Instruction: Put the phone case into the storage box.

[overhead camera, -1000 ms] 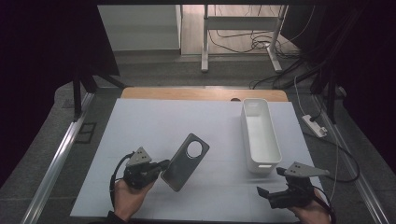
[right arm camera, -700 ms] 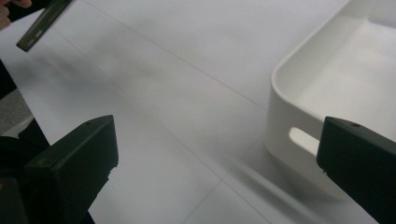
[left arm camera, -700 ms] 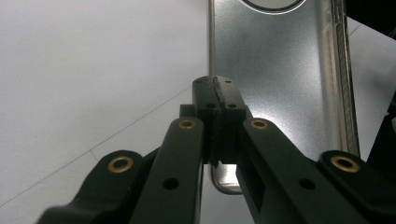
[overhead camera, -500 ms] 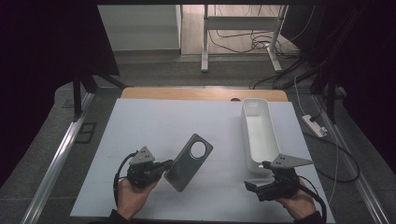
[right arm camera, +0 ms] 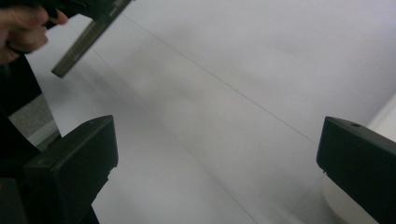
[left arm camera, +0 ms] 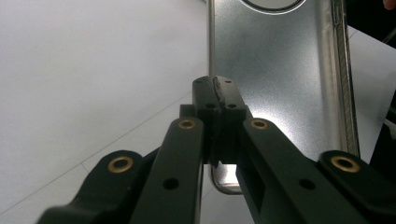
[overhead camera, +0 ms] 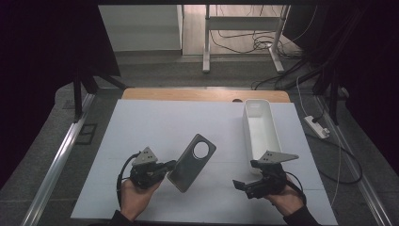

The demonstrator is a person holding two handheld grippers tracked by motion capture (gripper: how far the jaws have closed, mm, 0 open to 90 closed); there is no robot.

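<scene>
A grey phone case (overhead camera: 192, 162) with a round camera hole is held tilted above the white table sheet (overhead camera: 164, 122). My left gripper (overhead camera: 170, 165) is shut on the case's long left edge near its lower end. In the left gripper view the pads (left arm camera: 217, 91) pinch that thin rim and the case (left arm camera: 275, 60) stretches away behind them. My right gripper (overhead camera: 245, 175) stands open at the front right, pointing left towards the case with a gap between them. Nothing lies between its wide-set jaws (right arm camera: 219, 144). Far off in the right gripper view are the case's edge (right arm camera: 79, 46) and the other hand (right arm camera: 23, 28).
A long white tray (overhead camera: 259, 132) stands at the right of the sheet, just behind my right gripper. A wooden table edge (overhead camera: 202, 94) runs along the back. A power strip (overhead camera: 316, 127) and cables lie on the floor at the right.
My right gripper has moved left along the front of the sheet, towards the case. The left gripper and the case have kept still.
</scene>
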